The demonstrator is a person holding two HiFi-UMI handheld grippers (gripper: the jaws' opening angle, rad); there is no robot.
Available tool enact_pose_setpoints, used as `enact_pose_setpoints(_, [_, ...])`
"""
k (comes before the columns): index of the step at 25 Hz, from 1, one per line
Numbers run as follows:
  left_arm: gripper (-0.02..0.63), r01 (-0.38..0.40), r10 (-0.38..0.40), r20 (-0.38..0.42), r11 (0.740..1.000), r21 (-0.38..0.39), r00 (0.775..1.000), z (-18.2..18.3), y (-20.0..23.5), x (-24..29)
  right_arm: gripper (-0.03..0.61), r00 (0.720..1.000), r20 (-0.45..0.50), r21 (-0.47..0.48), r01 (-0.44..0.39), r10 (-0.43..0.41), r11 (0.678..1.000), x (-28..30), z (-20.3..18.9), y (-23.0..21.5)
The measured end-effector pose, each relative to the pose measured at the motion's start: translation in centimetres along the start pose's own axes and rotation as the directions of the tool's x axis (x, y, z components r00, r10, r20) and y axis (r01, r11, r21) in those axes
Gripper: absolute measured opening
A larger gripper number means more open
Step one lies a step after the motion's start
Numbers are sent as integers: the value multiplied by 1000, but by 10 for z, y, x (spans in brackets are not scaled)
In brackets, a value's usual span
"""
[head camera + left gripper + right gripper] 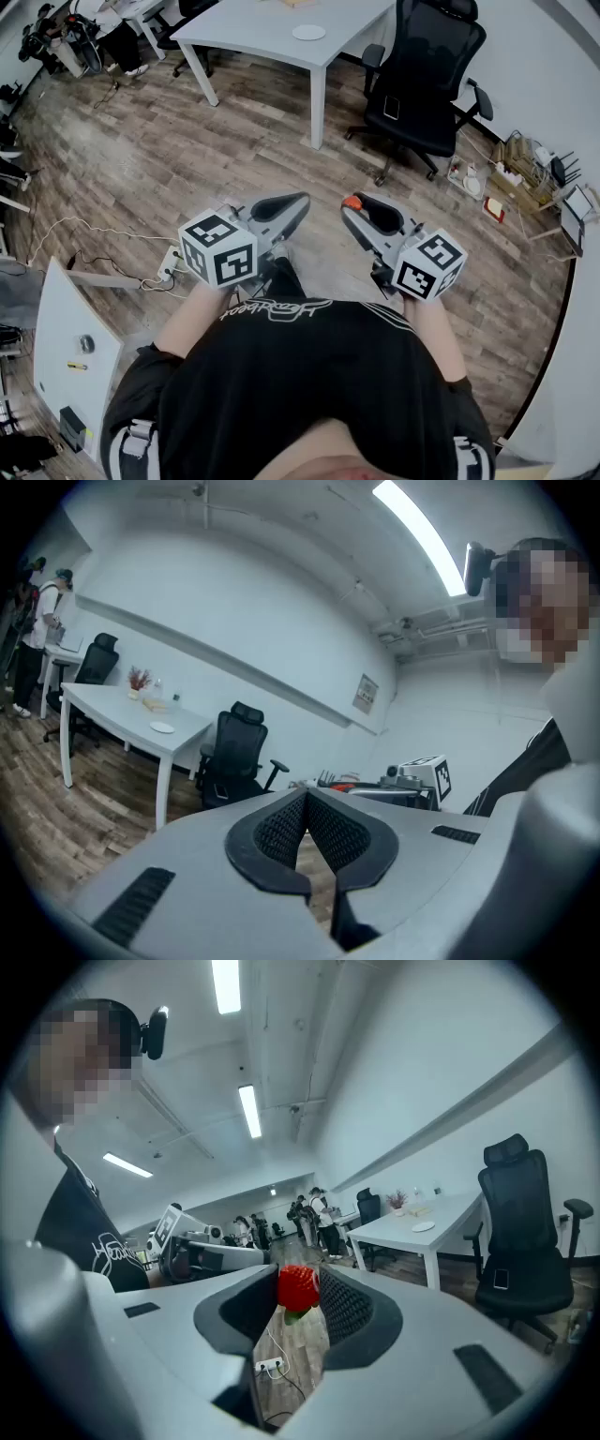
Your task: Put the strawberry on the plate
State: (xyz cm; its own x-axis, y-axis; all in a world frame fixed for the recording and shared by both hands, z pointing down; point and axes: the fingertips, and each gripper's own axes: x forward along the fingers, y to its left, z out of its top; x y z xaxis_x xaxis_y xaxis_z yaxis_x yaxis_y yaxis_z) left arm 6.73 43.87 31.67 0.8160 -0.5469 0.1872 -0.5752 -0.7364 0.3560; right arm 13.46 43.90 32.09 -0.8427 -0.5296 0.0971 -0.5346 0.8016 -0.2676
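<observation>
A red strawberry [298, 1288] with a green leaf sits pinched between the pads of my right gripper [300, 1290], near their tips. In the head view the strawberry [352, 202] shows as a red spot at the tip of the right gripper [351, 206], held in front of the person's chest above the wooden floor. My left gripper [302, 201] is level beside it, and its jaws [306, 795] are closed together with nothing between them. The small white plate [308, 33] lies on a white table [258, 28] across the room; the plate [423, 1227] also shows in the right gripper view.
A black office chair [427, 84] stands right of the table. A power strip with cables [169, 265] lies on the floor at the left. A white desk [70, 352] is at the lower left, boxes and clutter [525, 169] line the right wall, and people [314, 1213] stand far off.
</observation>
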Motion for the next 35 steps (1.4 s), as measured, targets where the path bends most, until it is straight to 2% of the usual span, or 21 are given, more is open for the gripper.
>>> enact_pose_setpoints(13, [6,-33,33,3,999,-16,999,-10,2,-8,132,1000,-3,12,-15,15,1000,2,-8,6])
enact_pose_setpoints(20, [6,-23,24,-14,1000,5,1000,-9,-8,-1,132,1000,19,-3,1,-1,1000,-8,-2,6])
enact_pose_setpoints(35, [6,26,-25,-36,1000,6,999,-10,-8,23,132,999,23,103,39,-41,994,-21,-16,-18])
